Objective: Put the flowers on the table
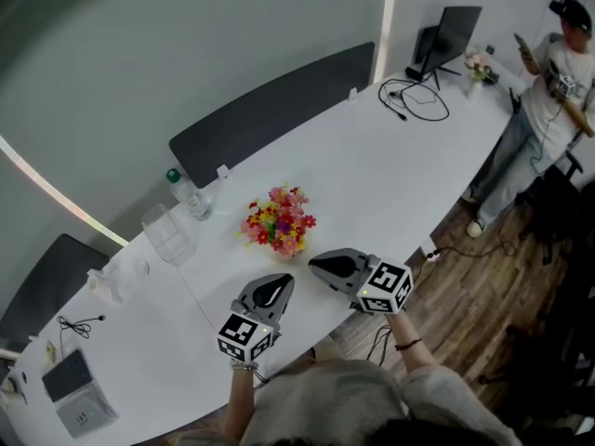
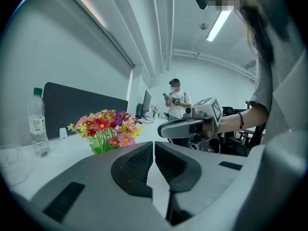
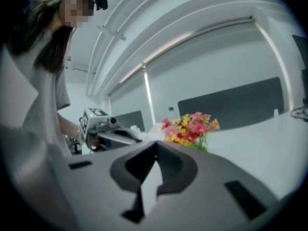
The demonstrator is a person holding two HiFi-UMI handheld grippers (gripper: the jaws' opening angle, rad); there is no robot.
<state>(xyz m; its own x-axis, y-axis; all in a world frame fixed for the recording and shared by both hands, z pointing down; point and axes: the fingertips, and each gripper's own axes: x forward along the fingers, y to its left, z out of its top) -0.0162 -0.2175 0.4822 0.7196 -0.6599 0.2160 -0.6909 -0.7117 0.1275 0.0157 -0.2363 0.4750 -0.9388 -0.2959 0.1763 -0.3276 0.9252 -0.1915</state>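
A bunch of red, pink and yellow flowers (image 1: 279, 221) stands on the white table (image 1: 390, 184), near its middle. Both grippers hover over the near edge, just short of the flowers and apart from them. My left gripper (image 1: 282, 280) points up at the bunch and is shut with nothing between its jaws. My right gripper (image 1: 312, 264) points left toward the same spot and is also shut and empty. The left gripper view has the flowers (image 2: 106, 129) ahead to the left of its closed jaws (image 2: 153, 143). In the right gripper view the flowers (image 3: 190, 128) lie ahead to the right of its closed jaws (image 3: 155, 143).
A water bottle (image 1: 189, 193) and a clear glass (image 1: 168, 233) stand left of the flowers. A monitor (image 1: 453, 35) and cables (image 1: 414, 96) sit at the table's far end, where a person (image 1: 548, 91) stands. Dark panels (image 1: 279, 110) line the far side. A small device (image 1: 79, 393) lies at lower left.
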